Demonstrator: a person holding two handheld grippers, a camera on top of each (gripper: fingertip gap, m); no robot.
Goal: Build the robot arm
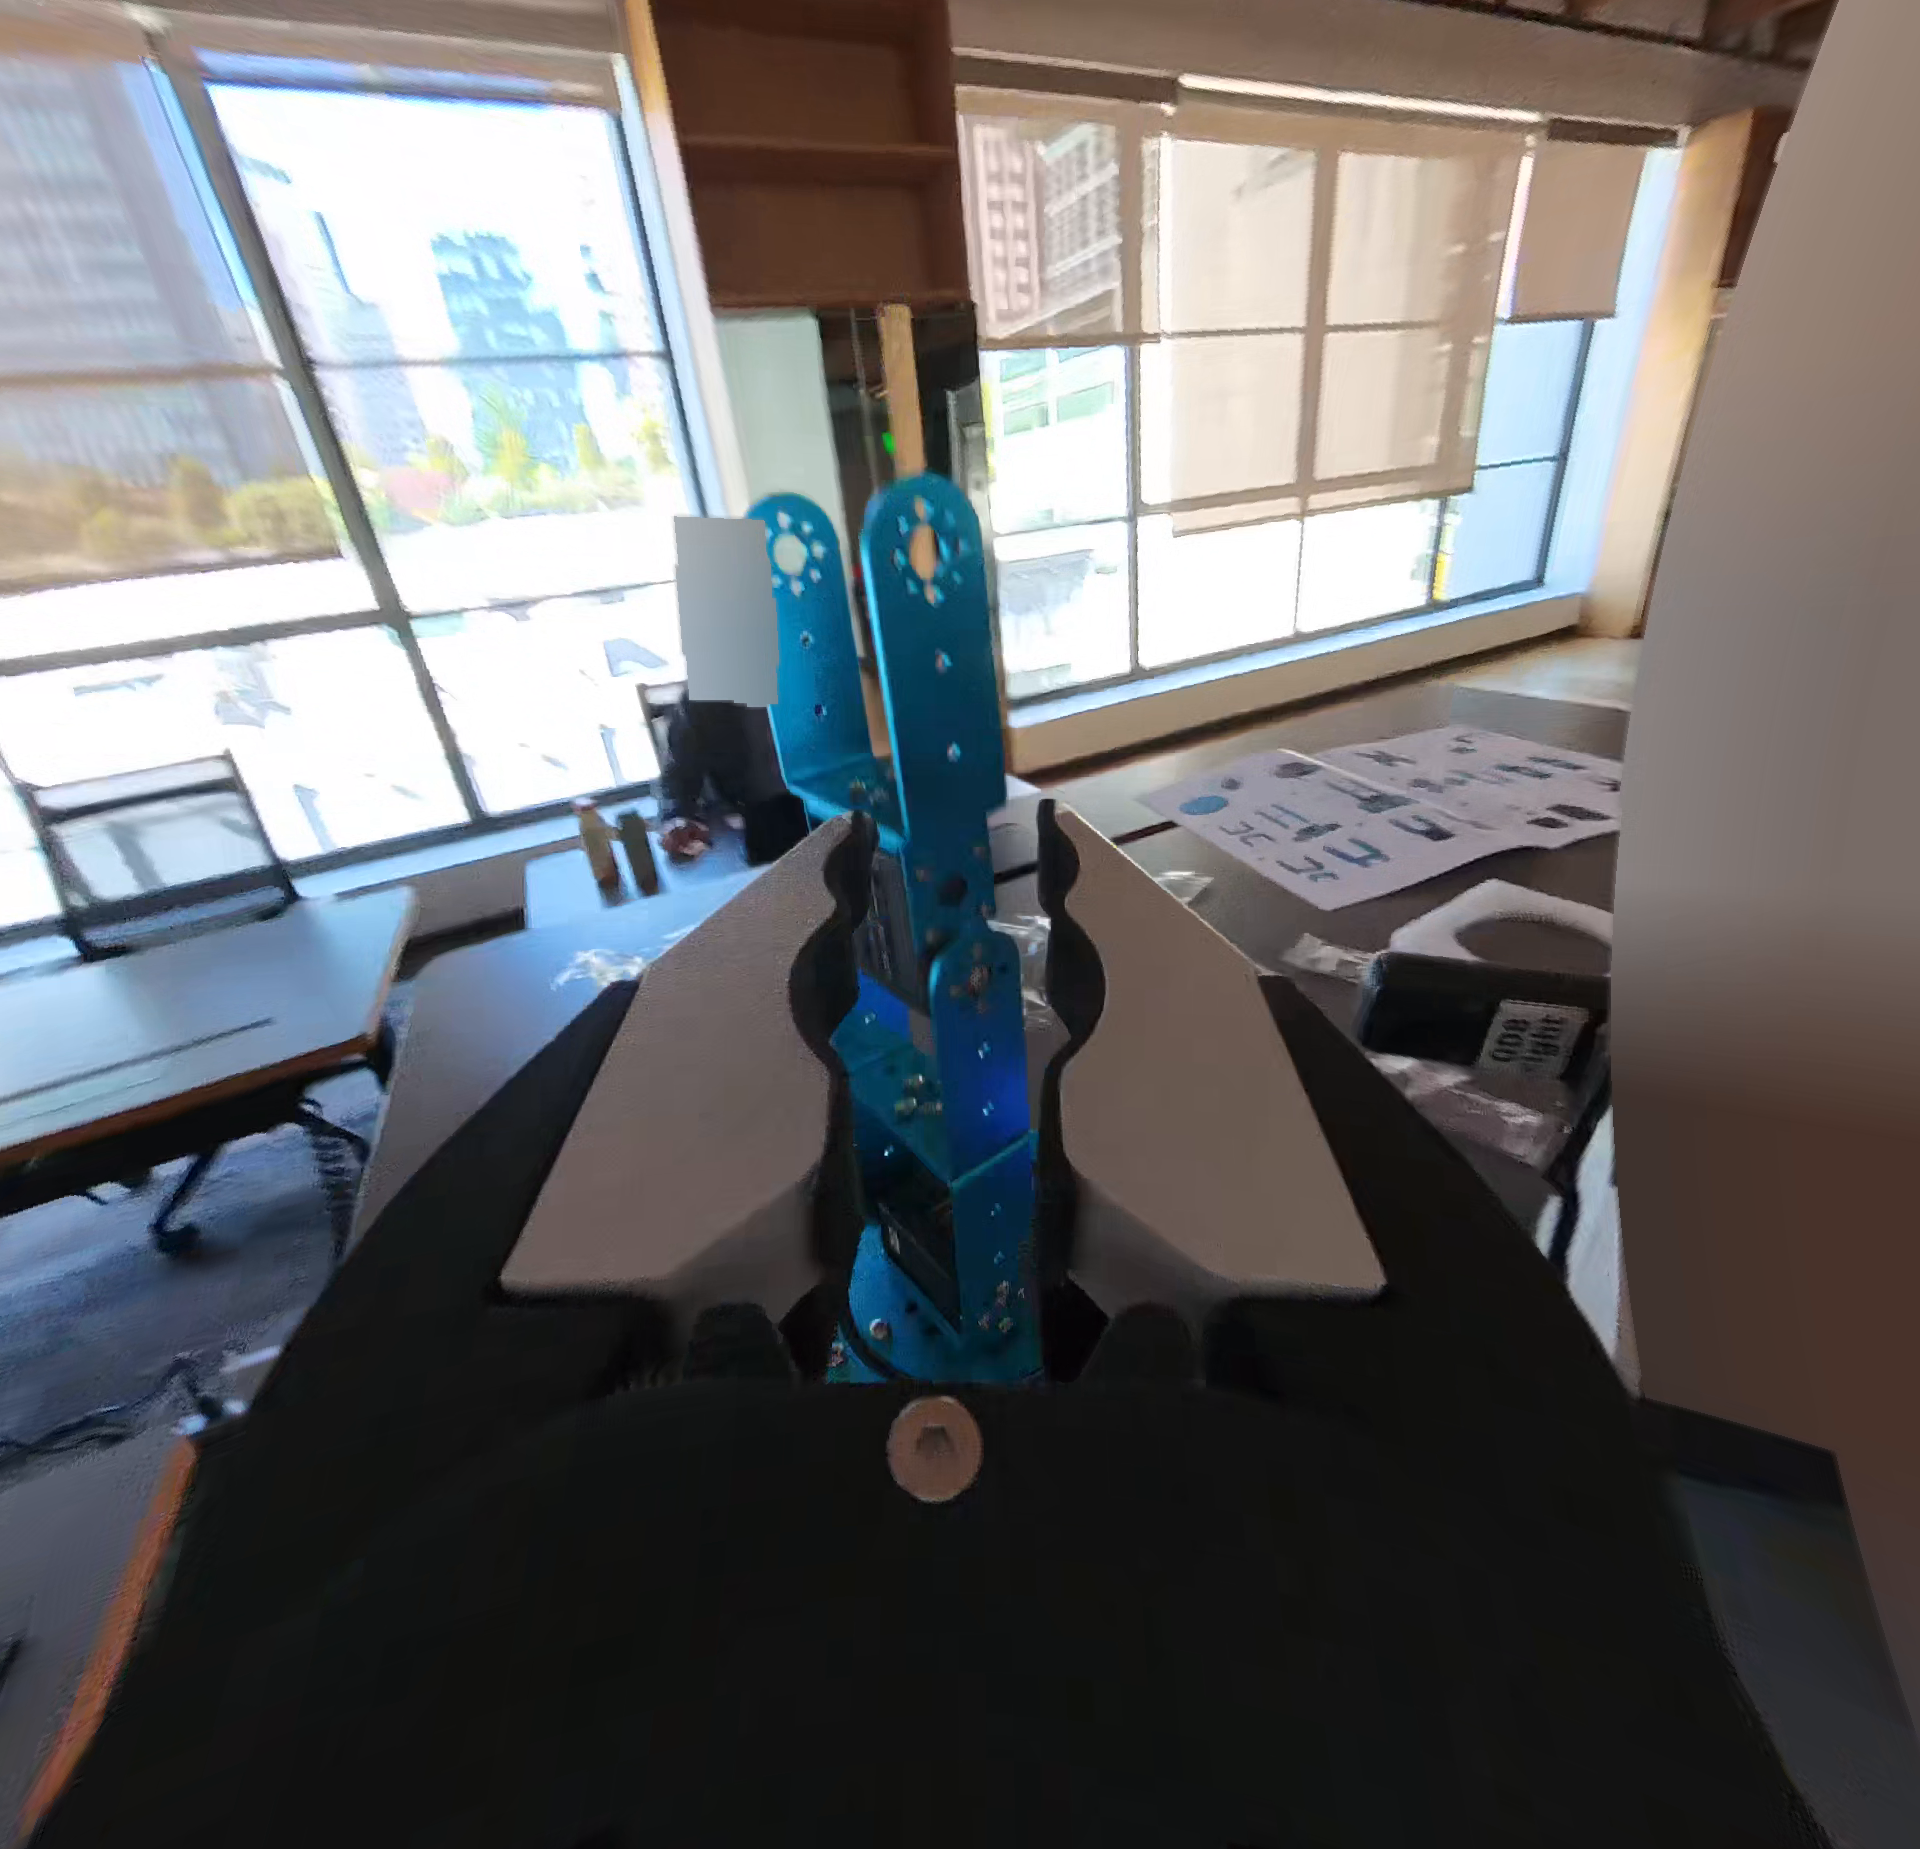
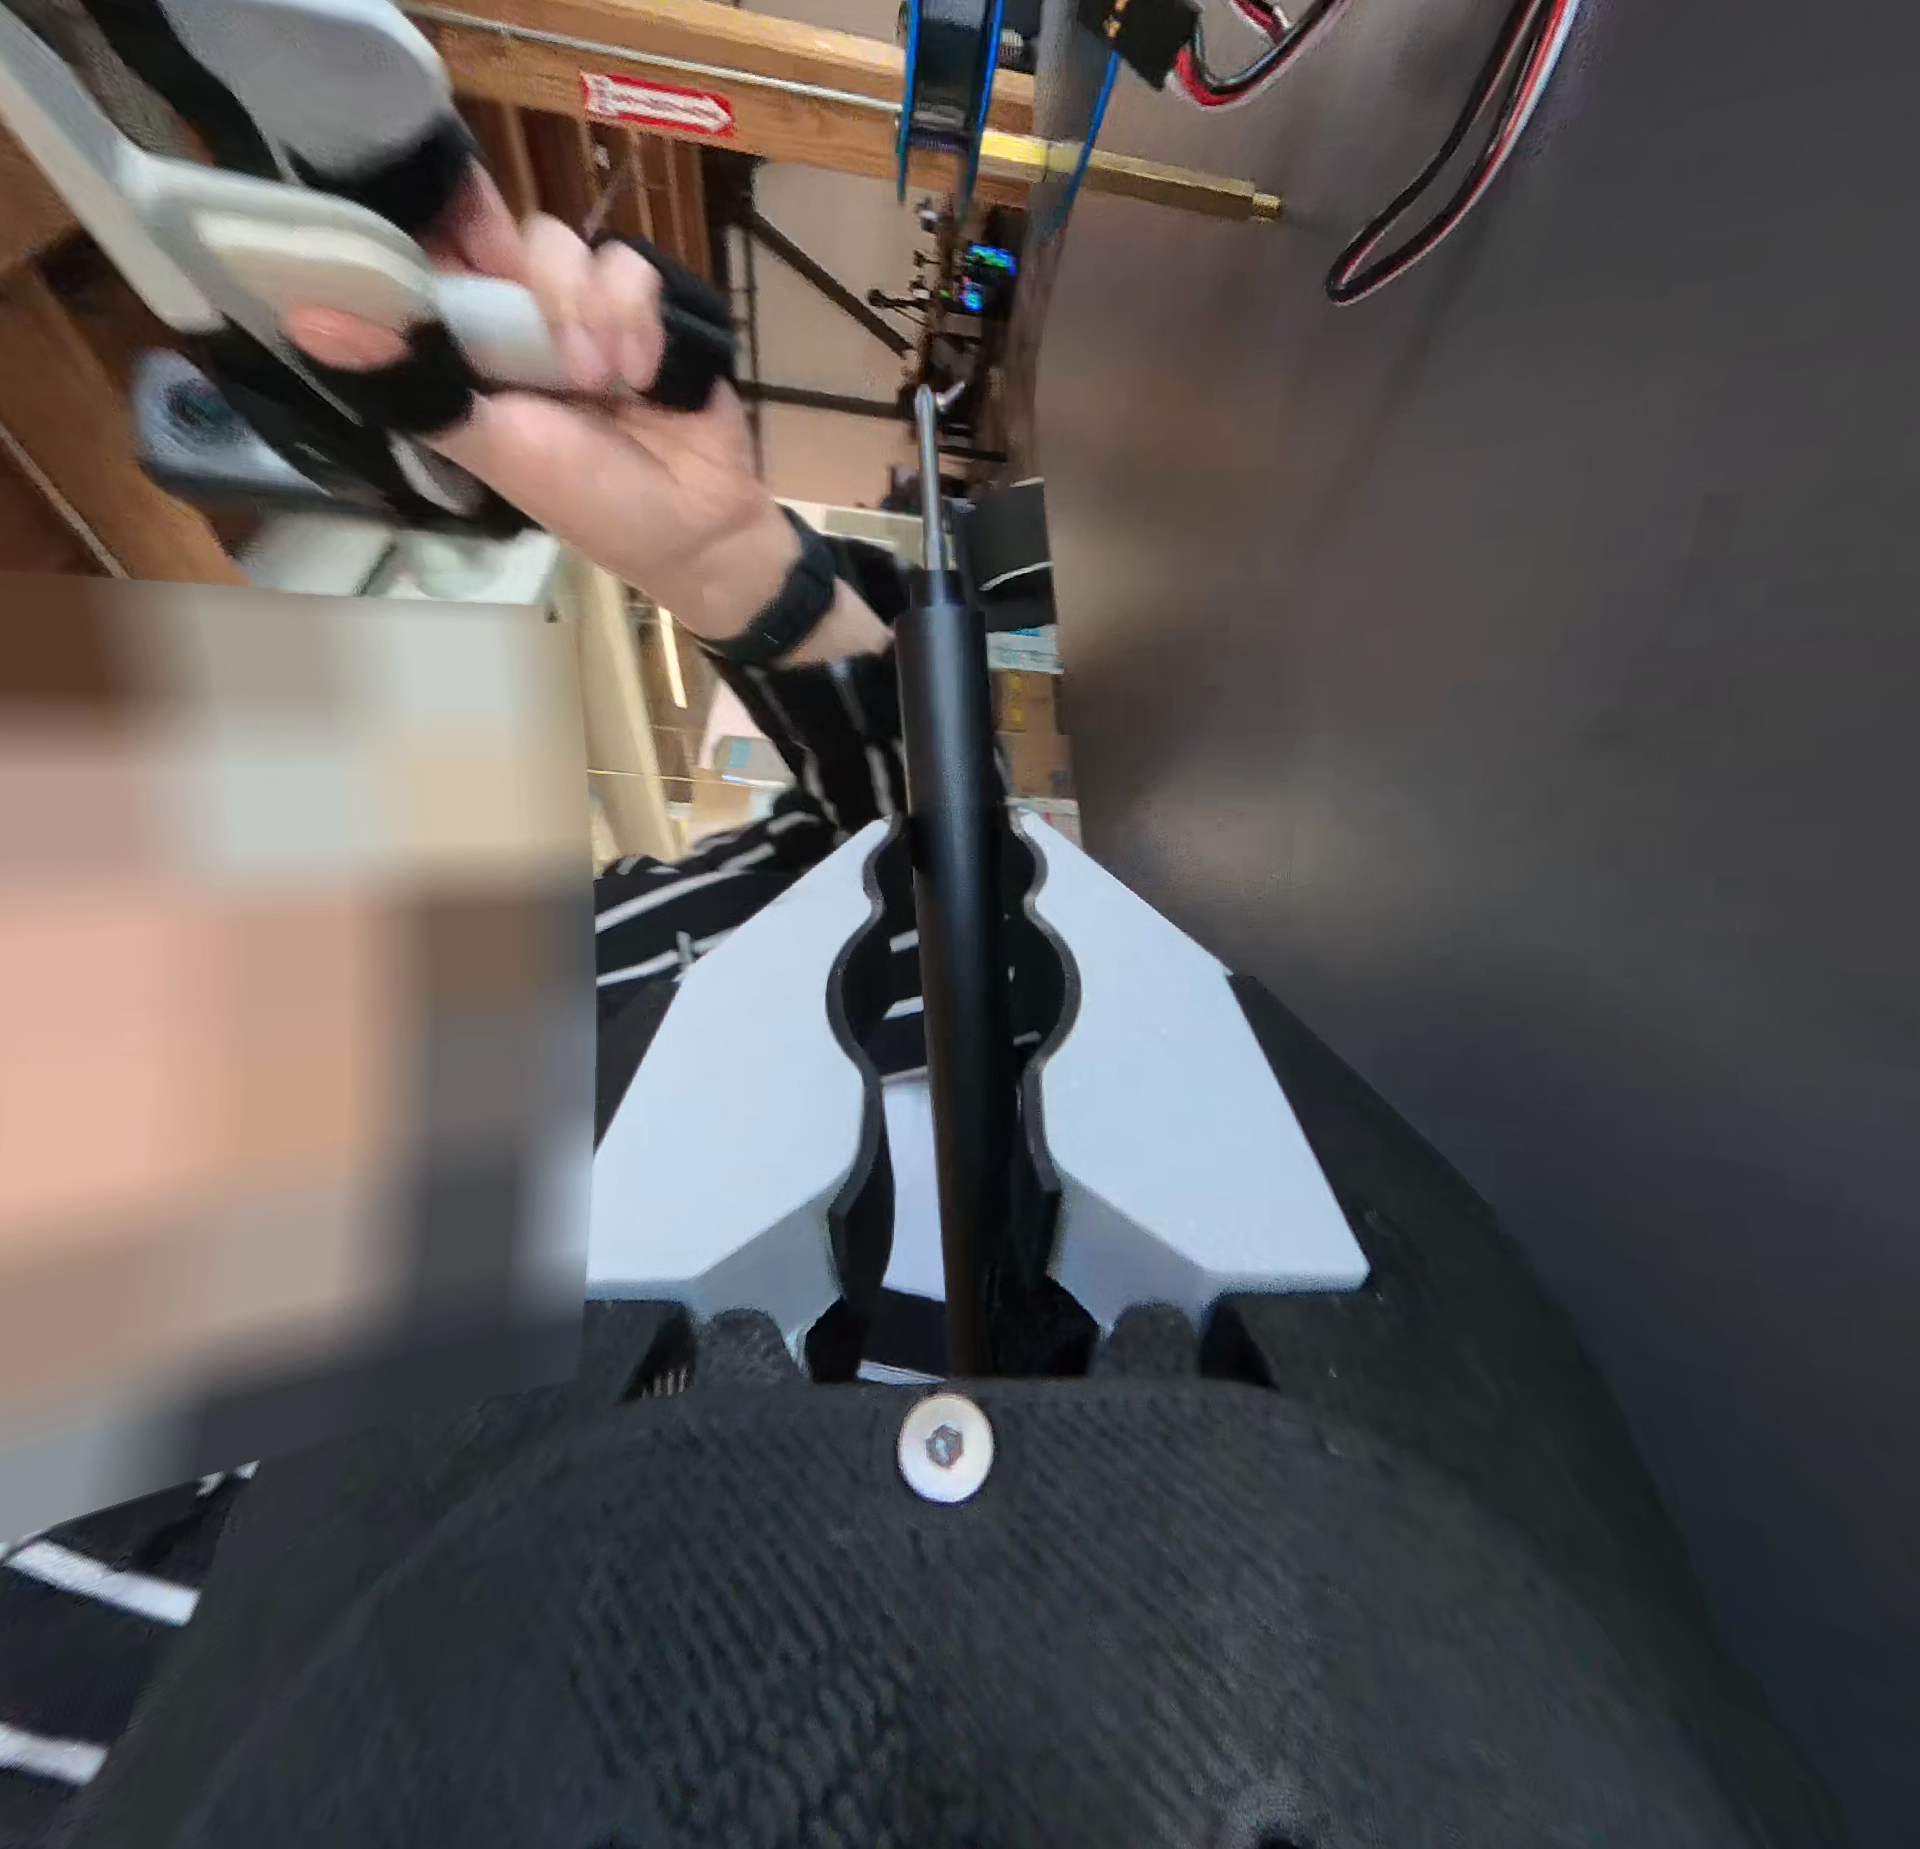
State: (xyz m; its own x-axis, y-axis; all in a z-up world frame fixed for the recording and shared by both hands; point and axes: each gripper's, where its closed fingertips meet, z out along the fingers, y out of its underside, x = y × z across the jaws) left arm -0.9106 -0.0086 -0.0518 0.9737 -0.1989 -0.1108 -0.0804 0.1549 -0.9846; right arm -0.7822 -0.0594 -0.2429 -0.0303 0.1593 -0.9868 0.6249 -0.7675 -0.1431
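My left gripper is shut on a blue metal bracket assembly. The assembly stands upright between the jaws, and its two rounded arms with holes rise above the fingertips. My right gripper is shut on a black screwdriver whose thin metal tip points away from the camera. In the right wrist view the bottom of the blue assembly shows at the top edge, with a brass standoff and red, black and white servo wires. A gloved hand holds the left gripper's handle at the upper left.
A dark table carries printed instruction sheets, a black box, white foam and clear plastic bags. Another table and a chair stand at the left by large windows. A seated person is far behind. Some 25 centimeters of space lies between my two pairs of fingers.
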